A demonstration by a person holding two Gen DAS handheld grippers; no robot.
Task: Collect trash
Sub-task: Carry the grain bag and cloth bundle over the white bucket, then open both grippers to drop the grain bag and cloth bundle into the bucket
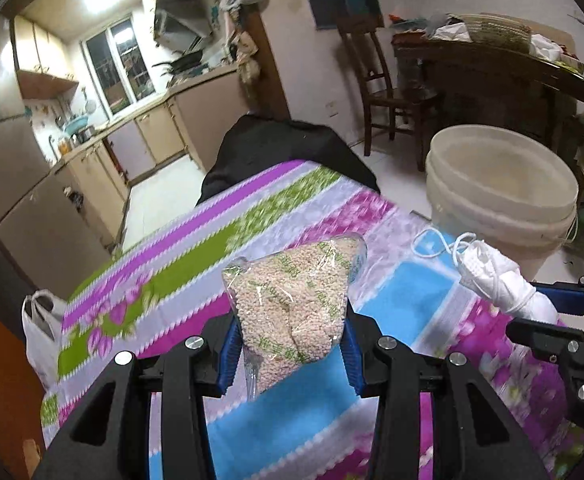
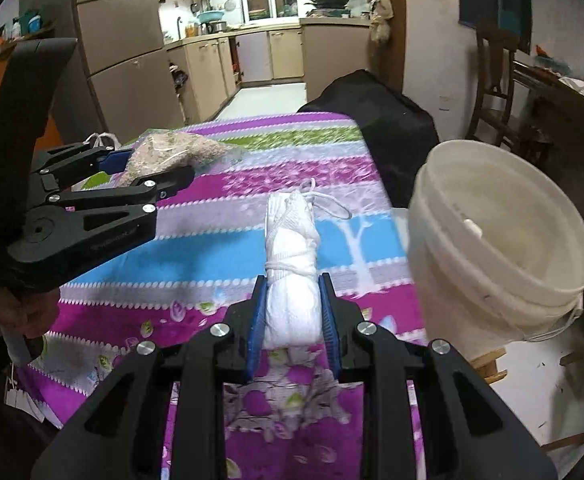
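My left gripper [image 1: 289, 354] is shut on a clear plastic bag of beige grains [image 1: 296, 300] and holds it above the striped floral tablecloth [image 1: 195, 248]. The bag also shows in the right wrist view [image 2: 167, 152], with the left gripper [image 2: 147, 176] at the left. My right gripper [image 2: 292, 322] is shut on a rolled white face mask [image 2: 292, 264] tied with its ear loops, held above the cloth. The mask also shows in the left wrist view [image 1: 500, 280]. A white plastic bucket [image 2: 500, 240] stands just right of the table; it also shows in the left wrist view [image 1: 504, 184].
A black bag [image 1: 292, 148] sits past the table's far end. A white plastic bag [image 1: 41, 332] hangs at the table's left side. A wooden chair [image 1: 380, 80] and a cluttered dark table [image 1: 500, 64] stand at the right. Kitchen cabinets [image 2: 219, 64] lie beyond.
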